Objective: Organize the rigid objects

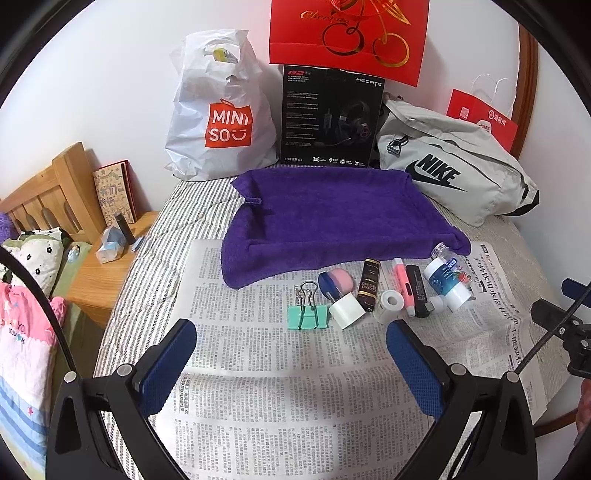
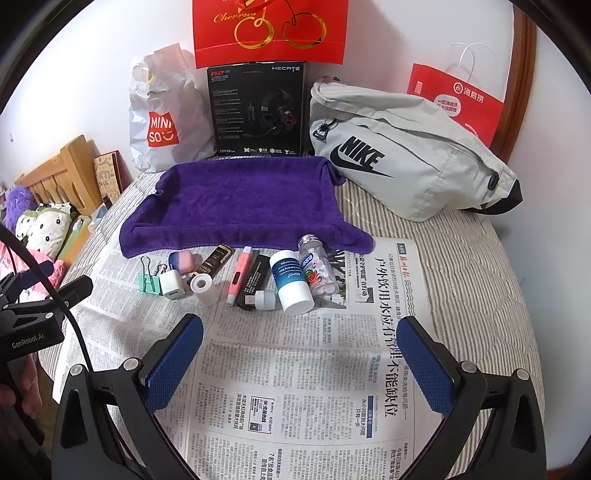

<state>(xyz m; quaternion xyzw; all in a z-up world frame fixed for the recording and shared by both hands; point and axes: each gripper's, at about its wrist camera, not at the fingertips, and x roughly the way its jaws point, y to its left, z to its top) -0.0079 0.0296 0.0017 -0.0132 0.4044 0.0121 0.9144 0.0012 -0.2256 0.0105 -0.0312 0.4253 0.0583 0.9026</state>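
A row of small objects lies on a newspaper (image 1: 277, 369) in front of a purple towel (image 1: 332, 214): a green binder clip (image 1: 307, 315), a white charger cube (image 1: 347, 312), a blue-pink case (image 1: 334, 280), a dark brown tube (image 1: 369, 288), a white tape roll (image 1: 388, 304), a pink marker (image 1: 402, 284), a black stick (image 1: 417, 291), a blue-white bottle (image 1: 447, 282). In the right wrist view the bottle (image 2: 291, 282) lies beside a clear pill jar (image 2: 317, 267). My left gripper (image 1: 291, 332) is open and empty, just short of the row. My right gripper (image 2: 301, 328) is open and empty.
Behind the towel stand a white Miniso bag (image 1: 221, 122), a black headset box (image 1: 330, 118), a grey Nike bag (image 1: 450, 173) and red paper bags (image 1: 347, 33). A wooden nightstand (image 1: 110, 266) is at the left of the striped bed.
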